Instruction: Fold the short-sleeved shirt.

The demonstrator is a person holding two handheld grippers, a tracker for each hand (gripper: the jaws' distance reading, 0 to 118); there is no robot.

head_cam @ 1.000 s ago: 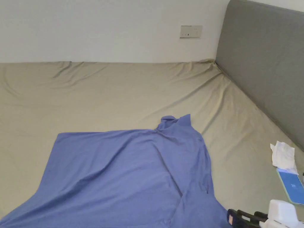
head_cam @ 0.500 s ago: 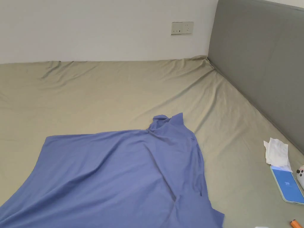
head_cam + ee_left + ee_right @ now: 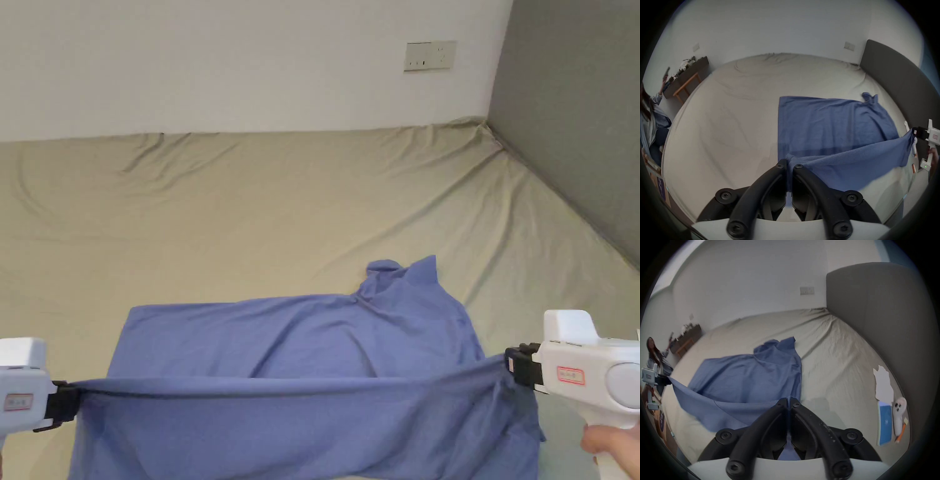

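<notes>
Two grippers pinch the near edge of the shirt point(image 3: 294, 337), one at each end. The left gripper point(image 3: 789, 164) has its black jaws pressed together on a corner of blue cloth, which runs down between them in its own view. The right gripper point(image 3: 789, 400) likewise has its jaws closed on the other corner, with blue cloth showing between them lower down. In the head view the left gripper point(image 3: 70, 400) sits at the left border and the right gripper point(image 3: 509, 365) at the right, and the edge held between them is stretched into a nearly straight line, lifted off the bed point(image 3: 250, 206). Below that line the cloth hangs in a loose flap toward the person. A hand point(image 3: 609, 447) grips the right tool's handle at the lower right corner.

Beyond the raised edge, the rest of the shirt lies on the tan sheet, lightly creased, with its bunched collar point(image 3: 400, 272) at the far right end. A grey headboard point(image 3: 575, 125) stands along the right side of the bed, and a wall socket point(image 3: 430, 55) sits on the white wall behind.

In the right gripper view, a white tissue point(image 3: 883, 384), a phone point(image 3: 885, 424) and a small white toy point(image 3: 899, 415) lie on the bed near the headboard, well apart from the shirt. Another person point(image 3: 653, 352) is at the far left beside a dark shelf point(image 3: 687, 335).
</notes>
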